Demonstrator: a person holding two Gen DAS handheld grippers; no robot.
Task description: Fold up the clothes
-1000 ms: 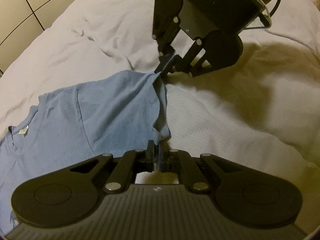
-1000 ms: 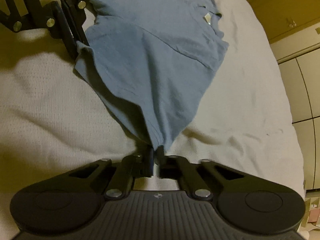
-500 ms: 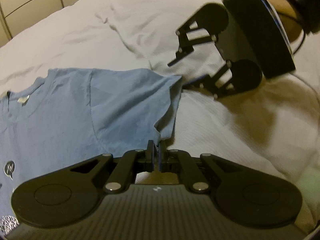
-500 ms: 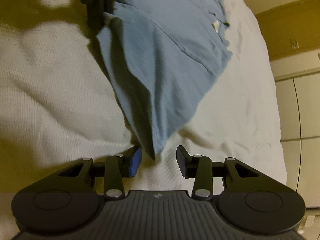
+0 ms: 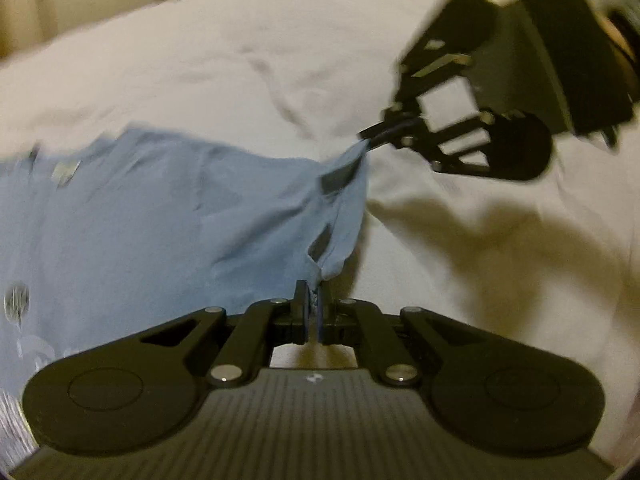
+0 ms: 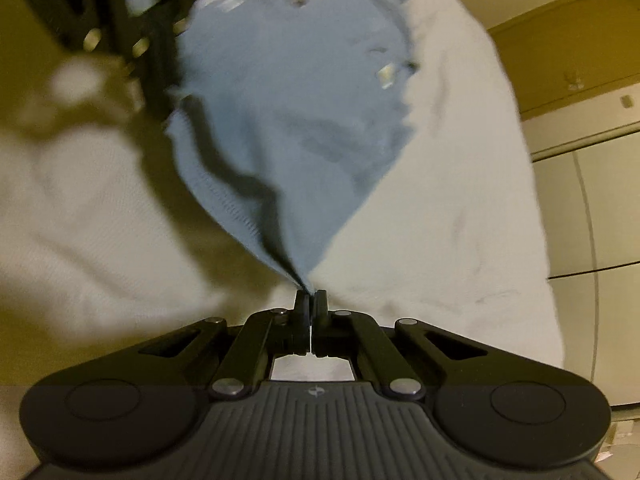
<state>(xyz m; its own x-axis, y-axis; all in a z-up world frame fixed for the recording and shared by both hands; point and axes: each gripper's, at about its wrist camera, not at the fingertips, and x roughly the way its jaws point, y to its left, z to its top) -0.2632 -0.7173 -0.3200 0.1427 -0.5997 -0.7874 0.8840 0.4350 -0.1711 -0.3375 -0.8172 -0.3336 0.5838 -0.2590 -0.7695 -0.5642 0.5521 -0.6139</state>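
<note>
A light blue T-shirt lies on a white bedspread, its sleeve lifted by both grippers. My left gripper is shut on the near edge of the sleeve hem. In the left wrist view my right gripper is shut on the far corner of the same hem, holding it taut above the bed. The right wrist view shows the right gripper pinching a gathered point of the T-shirt, with the left gripper dark and blurred at the cloth's far left edge. A neck label shows near the collar.
The bedspread stretches around the shirt, wrinkled beyond it. Cream cabinet doors and a wooden cupboard stand past the bed's right side. A printed design marks the shirt front at the far left.
The right gripper, open half a second ago after letting go, has shut again on the sleeve corner and lifted it. The left gripper has kept its hold. Both views are blurred by motion.
</note>
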